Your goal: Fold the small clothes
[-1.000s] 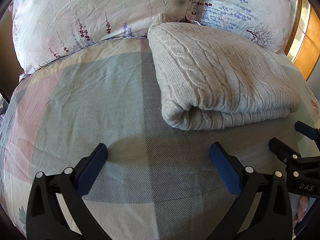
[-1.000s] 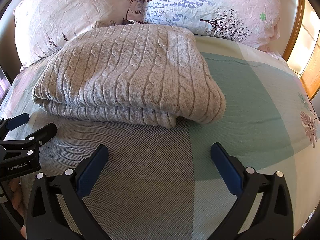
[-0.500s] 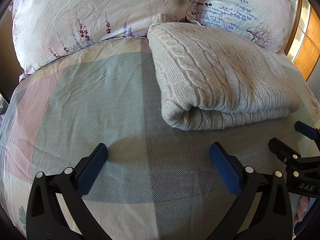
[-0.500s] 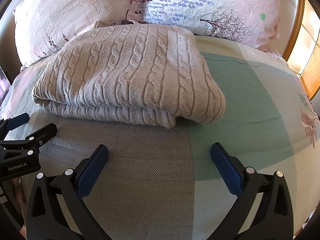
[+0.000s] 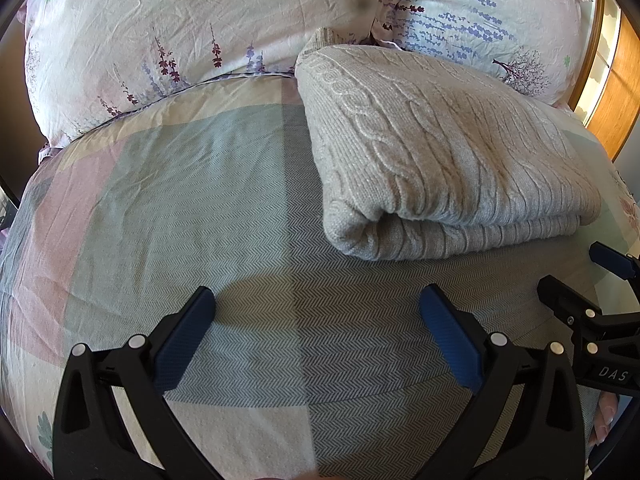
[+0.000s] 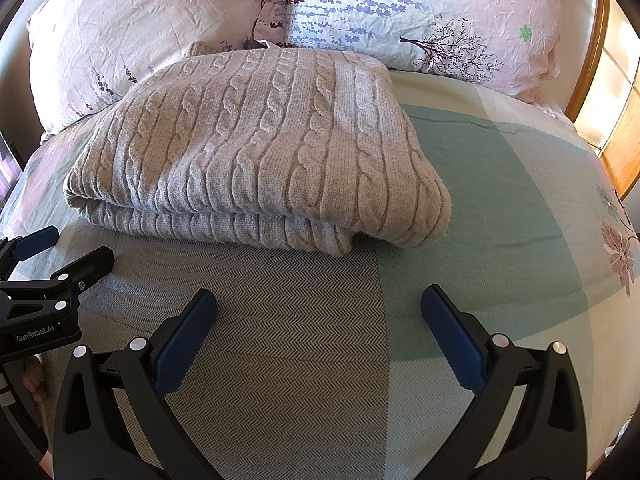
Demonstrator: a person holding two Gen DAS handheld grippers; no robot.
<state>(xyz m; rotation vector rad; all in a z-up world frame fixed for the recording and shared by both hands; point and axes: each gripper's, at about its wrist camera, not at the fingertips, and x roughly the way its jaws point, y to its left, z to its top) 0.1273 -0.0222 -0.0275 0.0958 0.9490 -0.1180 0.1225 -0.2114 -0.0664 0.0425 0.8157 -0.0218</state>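
Cable-knit sweater (image 6: 256, 148) lying folded in a compact stack on the bed (image 6: 500, 208); left gripper (image 5: 316, 316) and right gripper (image 6: 318, 316) fingers spread, empty; folding apparently complete.

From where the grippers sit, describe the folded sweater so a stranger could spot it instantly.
Start at the two floral pillows at the head of the bed. Just in front of them, on the patchwork bedspread, lies the sweater, folded into a thick rectangle. It is the only plain beige thing there, with raised cable-knit ropes, while everything around it is smooth printed cotton.
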